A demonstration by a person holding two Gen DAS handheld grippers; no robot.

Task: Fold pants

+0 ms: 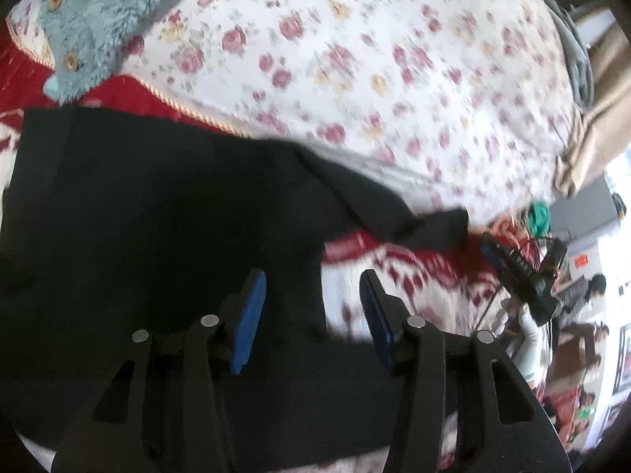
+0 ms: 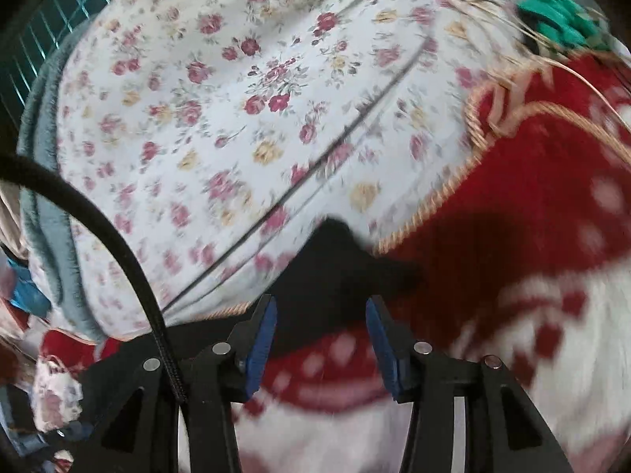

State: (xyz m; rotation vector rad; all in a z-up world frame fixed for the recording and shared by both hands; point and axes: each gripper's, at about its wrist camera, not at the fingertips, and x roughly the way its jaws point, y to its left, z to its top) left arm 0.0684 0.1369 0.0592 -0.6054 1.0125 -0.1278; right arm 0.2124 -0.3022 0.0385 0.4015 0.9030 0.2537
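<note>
The black pants (image 1: 150,213) lie spread on a red and white blanket (image 1: 402,272), one leg stretching right to a cuff (image 1: 441,228). My left gripper (image 1: 311,295) is open and empty, hovering over the pants' right edge. The right gripper shows in the left wrist view (image 1: 512,264), held by a white-gloved hand just right of the cuff. In the right wrist view my right gripper (image 2: 319,319) is open and empty, with the black cuff end (image 2: 335,264) lying just ahead of and between its blue pads (image 2: 262,335).
A white floral bedspread (image 1: 374,59) lies beyond the pants. A blue fluffy garment with wooden buttons (image 1: 98,12) sits at the far left. A green bundle (image 2: 560,19) and straw-coloured strands lie at the blanket's far corner. A black cable (image 2: 118,244) crosses the right wrist view.
</note>
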